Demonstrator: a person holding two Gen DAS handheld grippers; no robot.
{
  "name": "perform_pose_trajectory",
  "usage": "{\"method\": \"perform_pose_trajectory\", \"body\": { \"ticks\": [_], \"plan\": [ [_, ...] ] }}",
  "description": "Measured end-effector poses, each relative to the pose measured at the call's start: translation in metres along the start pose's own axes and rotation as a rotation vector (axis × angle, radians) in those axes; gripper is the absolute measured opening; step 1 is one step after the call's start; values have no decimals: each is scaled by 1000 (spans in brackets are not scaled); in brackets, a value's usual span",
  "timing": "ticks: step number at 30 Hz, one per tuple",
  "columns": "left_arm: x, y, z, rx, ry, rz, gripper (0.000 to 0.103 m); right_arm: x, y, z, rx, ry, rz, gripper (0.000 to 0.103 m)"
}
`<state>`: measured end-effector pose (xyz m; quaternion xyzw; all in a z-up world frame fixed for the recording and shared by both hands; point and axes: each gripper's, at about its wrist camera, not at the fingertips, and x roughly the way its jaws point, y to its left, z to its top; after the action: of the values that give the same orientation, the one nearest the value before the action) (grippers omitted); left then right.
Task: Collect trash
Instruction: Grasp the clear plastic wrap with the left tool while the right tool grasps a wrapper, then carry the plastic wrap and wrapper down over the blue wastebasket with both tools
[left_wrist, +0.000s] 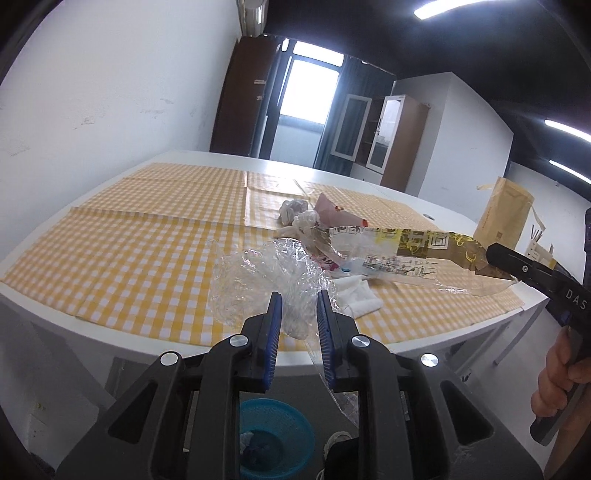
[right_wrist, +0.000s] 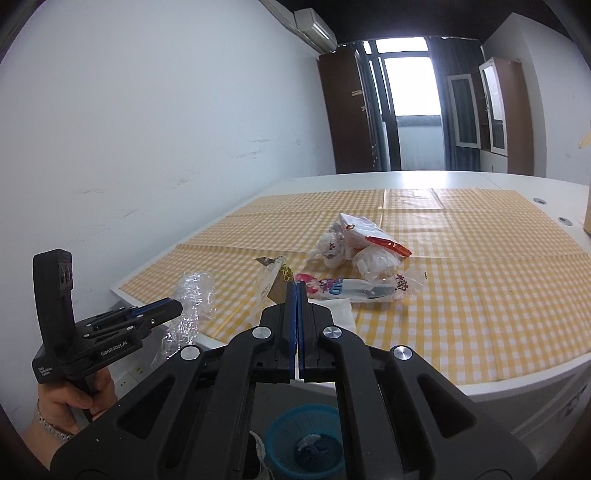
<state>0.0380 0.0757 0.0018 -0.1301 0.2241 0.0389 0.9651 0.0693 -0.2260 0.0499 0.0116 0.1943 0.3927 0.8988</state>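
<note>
On the yellow checked tablecloth (left_wrist: 147, 240) lies a heap of trash. My left gripper (left_wrist: 299, 301) is shut on a crumpled clear plastic film (left_wrist: 258, 280) at the table's near edge. The right wrist view shows that gripper (right_wrist: 176, 308) with the film (right_wrist: 195, 295) hanging from its tip. My right gripper (right_wrist: 297, 290) is shut on a long printed wrapper (right_wrist: 271, 275). From the left wrist view it (left_wrist: 493, 253) holds the wrapper (left_wrist: 406, 243) stretched above the cloth. A blue bin (left_wrist: 275, 435) (right_wrist: 306, 435) stands on the floor below both grippers, with some trash inside.
Still on the cloth are crumpled white tissues (right_wrist: 334, 245), a red and white packet (right_wrist: 369, 230), a printed clear pack (right_wrist: 354, 290) and a white napkin (left_wrist: 360, 301). A brown paper bag (left_wrist: 502, 214) stands at the far right. A white wall runs along the left.
</note>
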Motion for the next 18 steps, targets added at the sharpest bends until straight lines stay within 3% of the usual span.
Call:
{"method": "perform_pose_trajectory", "body": {
  "ticks": [18],
  "plan": [
    [-71, -24, -39, 49, -11, -66, 19, -62, 18, -46, 9, 72, 66, 0]
  ]
}}
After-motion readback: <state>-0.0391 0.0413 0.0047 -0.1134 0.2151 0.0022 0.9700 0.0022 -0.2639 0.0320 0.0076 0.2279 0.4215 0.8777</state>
